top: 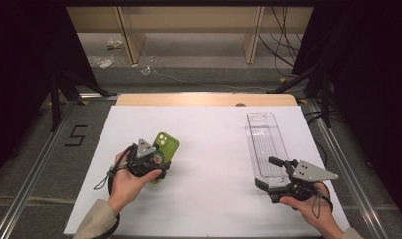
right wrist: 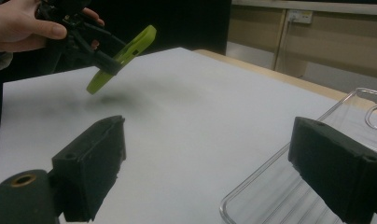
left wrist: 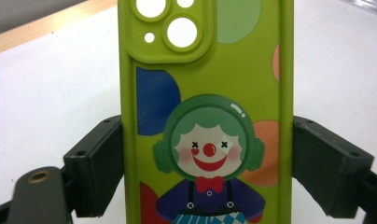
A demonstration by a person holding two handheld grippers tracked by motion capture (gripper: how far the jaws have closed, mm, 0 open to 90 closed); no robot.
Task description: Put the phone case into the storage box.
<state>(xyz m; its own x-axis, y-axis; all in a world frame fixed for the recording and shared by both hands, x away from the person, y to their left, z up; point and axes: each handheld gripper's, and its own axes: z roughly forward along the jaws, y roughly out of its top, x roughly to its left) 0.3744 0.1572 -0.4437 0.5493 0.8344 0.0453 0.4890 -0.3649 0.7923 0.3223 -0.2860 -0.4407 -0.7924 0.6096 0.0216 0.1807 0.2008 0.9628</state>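
High view: the left gripper [top: 156, 167] sits at about eight o'clock on the white table cover [top: 214, 149], its jaws clamped on the long edges of a green phone case [top: 165, 148] printed with a clown, held tilted clear of the surface. Toward four o'clock the right gripper [top: 268, 174] rests with jaws spread wide and nothing between them, just beside the near end of a clear plastic tray [top: 265, 142].

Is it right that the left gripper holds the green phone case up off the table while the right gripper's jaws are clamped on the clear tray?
Not quite. The right gripper has open jaws with nothing between them, as the right gripper view shows; the clear tray lies beside it. The left gripper does hold the green phone case up.
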